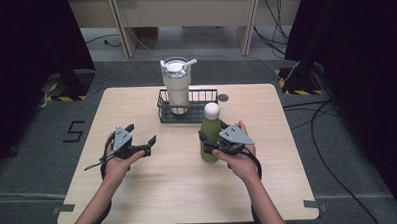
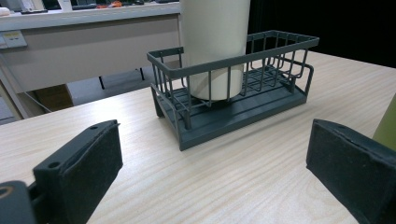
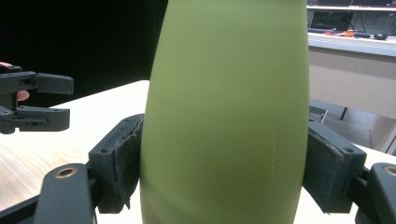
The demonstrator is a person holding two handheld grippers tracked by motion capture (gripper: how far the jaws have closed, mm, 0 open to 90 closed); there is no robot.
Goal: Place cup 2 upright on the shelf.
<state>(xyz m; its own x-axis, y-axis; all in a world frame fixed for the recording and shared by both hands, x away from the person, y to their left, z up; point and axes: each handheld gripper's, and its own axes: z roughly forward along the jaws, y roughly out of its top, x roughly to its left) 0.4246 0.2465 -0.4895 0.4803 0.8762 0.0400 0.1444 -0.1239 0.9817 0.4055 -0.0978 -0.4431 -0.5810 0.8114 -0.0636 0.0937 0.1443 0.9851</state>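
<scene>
High view, pale wooden table, grey floor

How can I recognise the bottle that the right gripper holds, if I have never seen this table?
Start from the light wooden table and find the dark wire basket at its far middle, where a tall cream tumbler stands. Just in front of the basket's right end stands the green bottle, clamped by the right gripper. Its olive body and round white cap set it apart.
</scene>
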